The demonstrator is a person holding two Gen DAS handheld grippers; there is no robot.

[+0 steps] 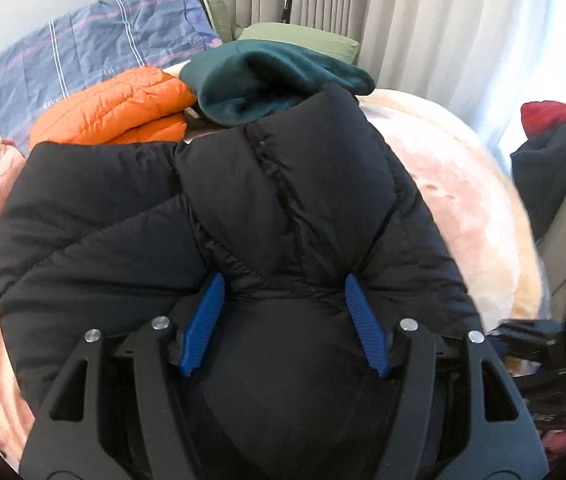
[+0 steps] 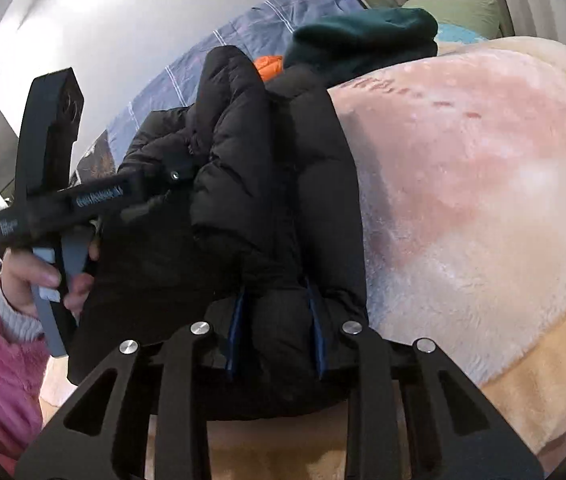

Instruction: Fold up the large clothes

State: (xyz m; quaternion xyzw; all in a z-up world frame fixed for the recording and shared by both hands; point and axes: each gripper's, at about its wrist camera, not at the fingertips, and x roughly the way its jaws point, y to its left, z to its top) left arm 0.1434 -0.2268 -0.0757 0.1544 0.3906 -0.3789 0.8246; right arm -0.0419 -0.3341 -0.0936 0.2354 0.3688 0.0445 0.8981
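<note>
Lying bunched on the fuzzy pink-and-cream blanket point(image 2: 483, 168), with both ends gathered up: a black puffer jacket point(image 1: 211, 208), bulky and quilted. Gripping a thick roll of that jacket: left gripper point(image 1: 285, 322), blue pads point(image 1: 203, 328) standing fairly far apart, with padded fabric filling the whole gap. Pinching another fold of the same jacket: right gripper point(image 2: 277, 330), blue pads point(image 2: 235, 332) almost buried in the padding and set narrower than the left pair. Both tongs holding cloth, neither empty.

Judging the step as carrying one doubled end of the jacket over onto the rest. Worth keeping both grippers level and moving together, so the fold line is staying straight rather than skewing. Worth lifting only enough to clear the bulk beneath; slippery shell fabric probably sliding out of a shallow bite, so squeezing firmly and holding deep in the quilting. Laying down, then pressing a little before letting go, since trapped air in down padding is likely springing the fold open again.

Sitting just beyond the jacket: a folded orange puffer jacket point(image 1: 119, 108) and a dark green fleece point(image 1: 279, 76), touching each other. Aiming to land short of that pile, not on it. Showing in the right wrist view: the person's left hand point(image 2: 39, 280) in a pink sleeve, squeezing the left gripper's trigger.
</note>
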